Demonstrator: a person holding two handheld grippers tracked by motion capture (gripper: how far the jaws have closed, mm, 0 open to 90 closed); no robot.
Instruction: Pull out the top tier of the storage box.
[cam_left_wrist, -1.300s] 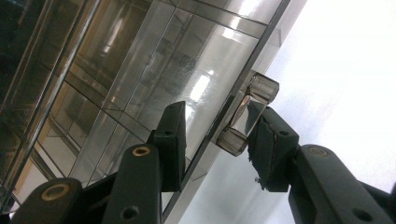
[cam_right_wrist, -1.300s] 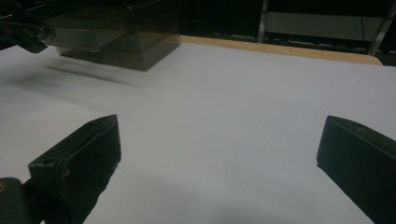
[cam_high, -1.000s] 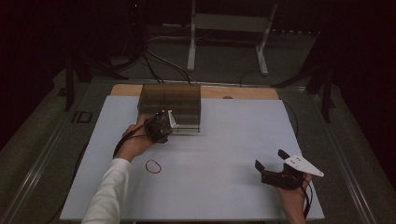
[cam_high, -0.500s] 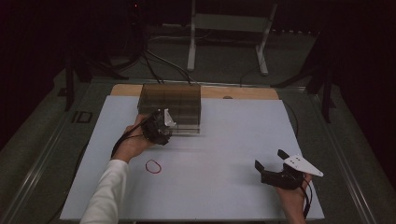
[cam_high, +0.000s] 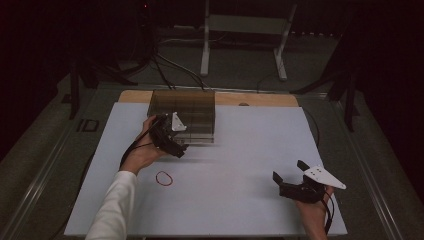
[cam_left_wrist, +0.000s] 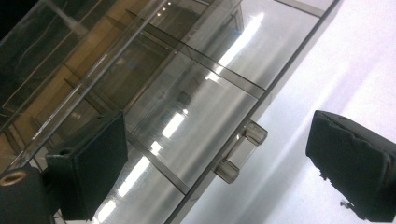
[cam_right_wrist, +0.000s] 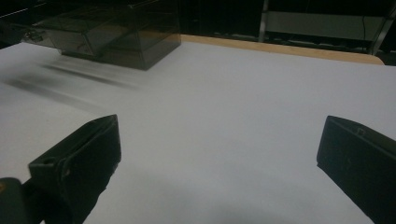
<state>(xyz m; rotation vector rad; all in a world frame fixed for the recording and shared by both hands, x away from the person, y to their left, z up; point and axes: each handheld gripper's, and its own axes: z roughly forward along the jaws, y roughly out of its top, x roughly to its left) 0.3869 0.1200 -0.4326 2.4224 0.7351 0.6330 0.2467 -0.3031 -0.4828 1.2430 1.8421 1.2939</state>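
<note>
The landmark is the clear drawer box (cam_high: 184, 116), a smoke-tinted plastic unit with inner dividers that stands at the far edge of the desk (cam_high: 240, 165), on its white cover.

Left hand-held gripper (cam_high: 179, 146): it sits at the front left corner of the clear drawer box, carried by the left hand (cam_high: 142, 152). In the left gripper view its jaws have just been opening and now stand wide apart. Between them lies the small clear handle (cam_left_wrist: 240, 151) on the front edge of the box. Neither pad touches the handle; a gap shows on each side of it. The left hand-held gripper has hold of nothing.

Right hand-held gripper (cam_high: 291, 176): it is well apart from the clear drawer box, toward the near right part of the desk, carried by the right hand (cam_high: 314, 212). Its jaws are spread wide. In the right gripper view there is bare white desk surface between them, and the box (cam_right_wrist: 112, 30) appears far off at the upper left. It has hold of nothing.

Red rubber band (cam_high: 164, 178): it lies flat on the desk, nearer the person than the clear drawer box and just beside the left forearm. Nothing touches it.
</note>
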